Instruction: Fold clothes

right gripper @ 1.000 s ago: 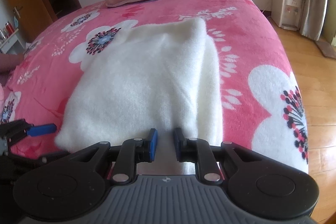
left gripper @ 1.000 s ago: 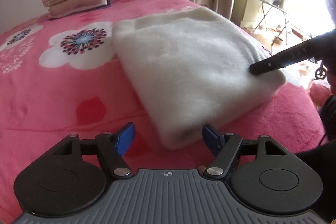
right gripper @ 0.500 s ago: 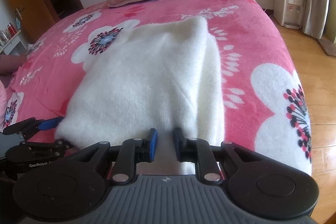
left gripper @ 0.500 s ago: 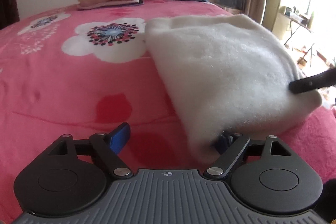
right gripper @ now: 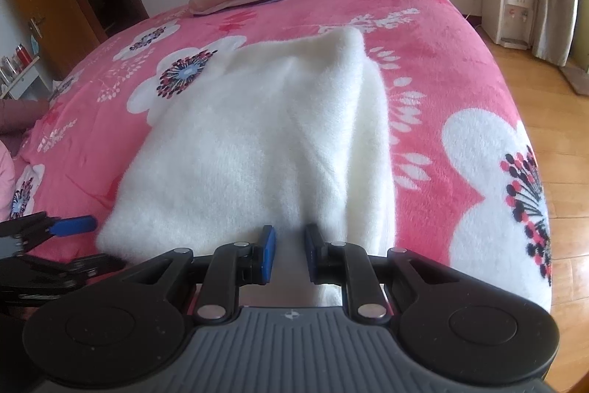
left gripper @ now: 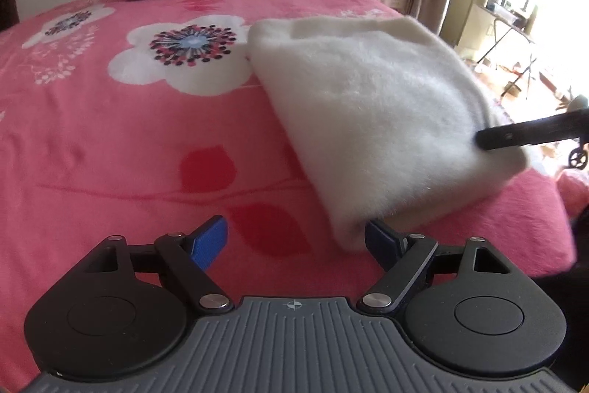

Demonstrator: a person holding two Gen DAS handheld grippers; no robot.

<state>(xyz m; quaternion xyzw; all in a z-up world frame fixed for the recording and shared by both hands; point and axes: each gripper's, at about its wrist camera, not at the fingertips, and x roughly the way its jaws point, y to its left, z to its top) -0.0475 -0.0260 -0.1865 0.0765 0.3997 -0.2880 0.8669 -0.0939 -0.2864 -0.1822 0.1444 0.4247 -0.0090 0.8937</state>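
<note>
Left hand-held gripper (left gripper: 294, 242) newly wider, empty, beside white garment (left gripper: 368, 113) corner; right hand-held gripper (right gripper: 289, 255) pinching its edge.

Right gripper (right gripper: 288, 255): clamped on the white garment's near edge
White garment (right gripper: 257, 150): folded, mid-bed
Left gripper (right gripper: 70, 242): spread wide at the garment's left corner
Bed (right gripper: 460, 69): two folded stacks at far edge

The white garment (right gripper: 257, 150) is soft, fuzzy cloth. The pink bed cover (left gripper: 110, 142) is plush cloth too, with flowers on it. Each tool (left gripper: 294, 242) is dull black plastic with blue pads (left gripper: 208, 242) and shiny metal pins; the floor (right gripper: 552, 98) is smooth, shiny wood.
</note>
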